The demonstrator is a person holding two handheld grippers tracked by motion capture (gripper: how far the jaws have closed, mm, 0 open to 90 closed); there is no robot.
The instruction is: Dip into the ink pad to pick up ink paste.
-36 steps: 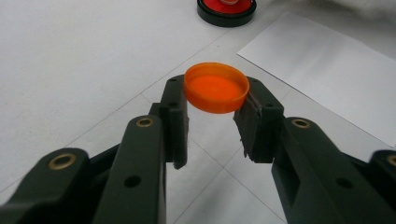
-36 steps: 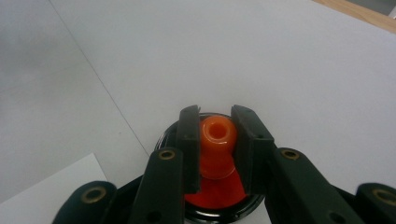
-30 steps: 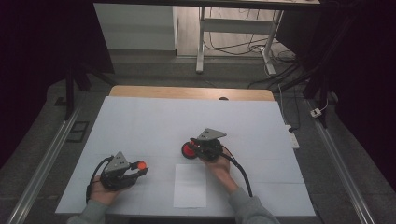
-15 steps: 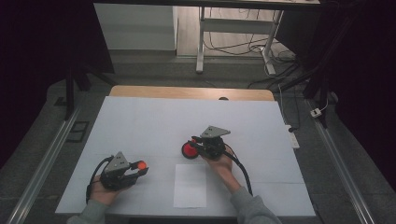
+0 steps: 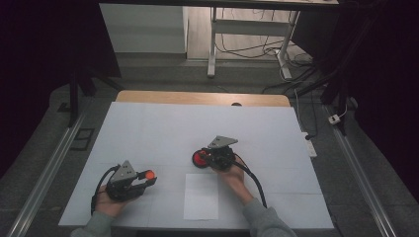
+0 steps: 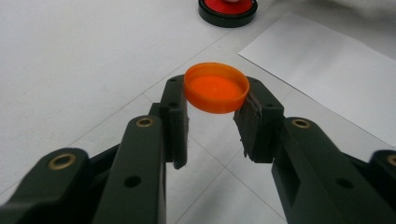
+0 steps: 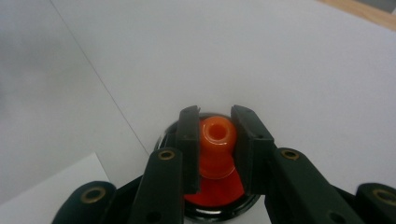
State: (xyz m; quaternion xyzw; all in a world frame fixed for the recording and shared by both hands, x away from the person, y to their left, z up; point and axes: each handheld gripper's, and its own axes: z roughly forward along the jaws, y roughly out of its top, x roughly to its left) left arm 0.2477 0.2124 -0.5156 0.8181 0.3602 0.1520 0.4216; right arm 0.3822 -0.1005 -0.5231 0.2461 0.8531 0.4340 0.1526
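My left gripper (image 5: 146, 177) rests near the table's front left, shut on a small orange cap (image 5: 148, 174). In the left gripper view the orange cap (image 6: 216, 87) sits open side up, pinched across its rim by my left gripper (image 6: 216, 93). Right of centre, my right gripper (image 5: 206, 158) holds a red round piece with a black rim (image 5: 200, 158). In the right gripper view my right gripper (image 7: 217, 117) is shut on the orange neck (image 7: 216, 140) rising from that red piece (image 7: 212, 196).
A white sheet of paper (image 5: 201, 196) lies flat at the front between the two hands, on the white table cover (image 5: 163, 128). A wooden strip (image 5: 197, 98) edges the far side. Dark floor, rails and cables surround the table.
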